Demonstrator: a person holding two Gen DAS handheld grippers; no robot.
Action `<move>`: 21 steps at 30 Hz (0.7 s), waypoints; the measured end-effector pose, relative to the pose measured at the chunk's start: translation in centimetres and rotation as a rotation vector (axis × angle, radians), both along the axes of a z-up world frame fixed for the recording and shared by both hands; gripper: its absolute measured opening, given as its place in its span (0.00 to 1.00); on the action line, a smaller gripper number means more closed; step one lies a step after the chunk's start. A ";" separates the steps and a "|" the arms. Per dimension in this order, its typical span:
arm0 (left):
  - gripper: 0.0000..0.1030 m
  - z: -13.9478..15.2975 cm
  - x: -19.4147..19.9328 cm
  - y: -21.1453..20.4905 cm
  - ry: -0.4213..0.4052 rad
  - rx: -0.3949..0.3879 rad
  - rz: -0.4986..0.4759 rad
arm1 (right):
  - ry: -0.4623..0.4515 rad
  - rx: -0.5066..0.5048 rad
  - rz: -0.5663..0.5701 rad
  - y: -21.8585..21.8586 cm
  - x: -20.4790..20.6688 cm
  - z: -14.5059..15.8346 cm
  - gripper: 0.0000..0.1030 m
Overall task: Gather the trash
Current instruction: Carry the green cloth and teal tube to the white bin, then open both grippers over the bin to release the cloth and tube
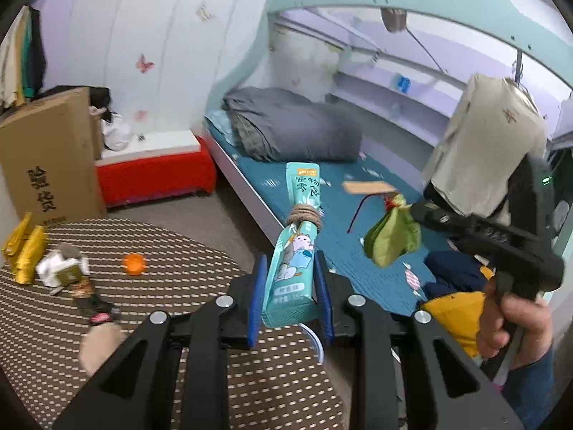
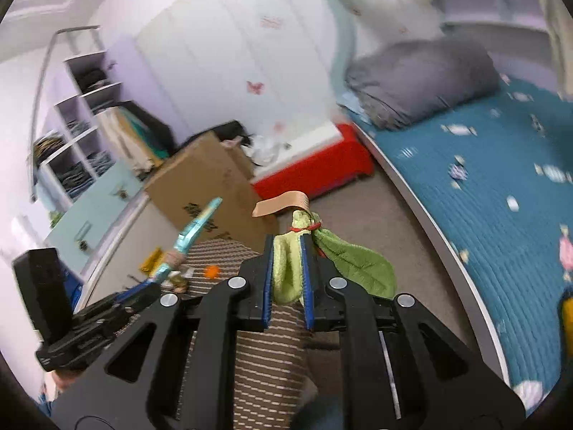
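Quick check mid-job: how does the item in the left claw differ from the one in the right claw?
The left claw holds a teal snack packet, flat, printed and stiff, standing upright; the right claw holds a green leaf bundle, soft, crumpled and drooping to one side. Brown twine wraps the packet's middle, whereas a red band ties the bundle's top, with a tan tag attached. Both are lifted clear of the striped mat.

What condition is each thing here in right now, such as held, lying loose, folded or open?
Left gripper: shut on the teal snack pouch.
Teal snack pouch: upright, twine tied round its middle.
Right gripper: shut on the green leaf bundle.
Green leaf bundle: held in the air, tied with red string.
Orange cap: lying loose on the striped table.
Grey duvet: folded on the bed.
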State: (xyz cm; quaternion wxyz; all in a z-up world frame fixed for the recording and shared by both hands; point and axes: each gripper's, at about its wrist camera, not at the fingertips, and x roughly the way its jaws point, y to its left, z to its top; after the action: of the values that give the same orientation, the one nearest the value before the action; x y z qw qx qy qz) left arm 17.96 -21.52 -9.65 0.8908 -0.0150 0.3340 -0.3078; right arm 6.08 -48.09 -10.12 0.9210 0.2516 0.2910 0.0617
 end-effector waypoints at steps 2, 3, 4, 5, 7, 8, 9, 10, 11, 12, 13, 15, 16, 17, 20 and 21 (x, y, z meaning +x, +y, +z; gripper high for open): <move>0.25 -0.9 0.4 -1.3 0.025 0.014 -0.018 | 0.044 0.026 -0.019 -1.3 0.5 -2.4 0.13; 0.25 -1.5 0.7 -2.1 0.043 0.022 -0.028 | 0.079 0.039 -0.032 -2.0 1.0 -4.0 0.13; 0.25 -2.1 1.0 -2.9 0.059 0.029 -0.038 | 0.107 0.052 -0.040 -2.5 1.3 -5.4 0.13; 0.25 -2.6 1.2 -3.6 0.073 0.036 -0.045 | 0.141 0.067 -0.047 -3.0 1.8 -7.2 0.13; 0.25 -3.9 1.6 -4.9 0.100 0.056 -0.059 | 0.192 0.087 -0.057 -3.6 2.4 -9.9 0.13; 0.25 -4.4 1.8 -5.5 0.112 0.065 -0.064 | 0.230 0.105 -0.063 -3.8 3.1 -11.8 0.13; 0.25 -5.0 2.1 -6.1 0.123 0.075 -0.069 | 0.253 0.121 -0.064 -4.1 3.4 -13.1 0.13; 0.25 -5.4 2.3 -6.5 0.130 0.083 -0.072 | 0.278 0.139 -0.067 -4.4 3.7 -14.6 0.14; 0.25 -5.9 2.5 -7.0 0.140 0.092 -0.075 | 0.311 0.160 -0.074 -4.8 4.2 -16.3 0.16; 0.25 -6.4 2.8 -7.3 0.151 0.100 -0.078 | 0.348 0.185 -0.078 -5.3 4.7 -18.2 0.18; 0.25 -7.0 3.0 -7.9 0.164 0.110 -0.081 | 0.380 0.211 -0.079 -5.5 5.2 -19.8 0.37; 0.25 -7.9 3.4 -8.8 0.180 0.131 -0.087 | 0.421 0.259 -0.095 -6.2 6.0 -23.0 0.75; 0.25 -8.4 3.7 -9.3 0.190 0.145 -0.091 | 0.431 0.272 -0.106 -6.6 6.1 -24.0 0.75; 0.25 -8.8 3.8 -9.7 0.199 0.155 -0.095 | 0.449 0.292 -0.112 -6.9 6.3 -25.1 0.75; 0.25 -10.1 4.5 -11.0 0.229 0.186 -0.107 | 0.496 0.342 -0.164 -8.1 5.9 -27.0 0.76; 0.25 -10.7 4.6 -11.5 0.237 0.197 -0.112 | 0.481 0.346 -0.176 -8.4 5.3 -26.8 0.77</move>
State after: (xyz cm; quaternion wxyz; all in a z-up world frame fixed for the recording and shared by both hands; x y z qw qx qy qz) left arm 22.60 -33.02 -20.32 0.8238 0.0547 0.4655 -0.3188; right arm 11.39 -56.51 -36.88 0.7710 0.4363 0.4629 -0.0308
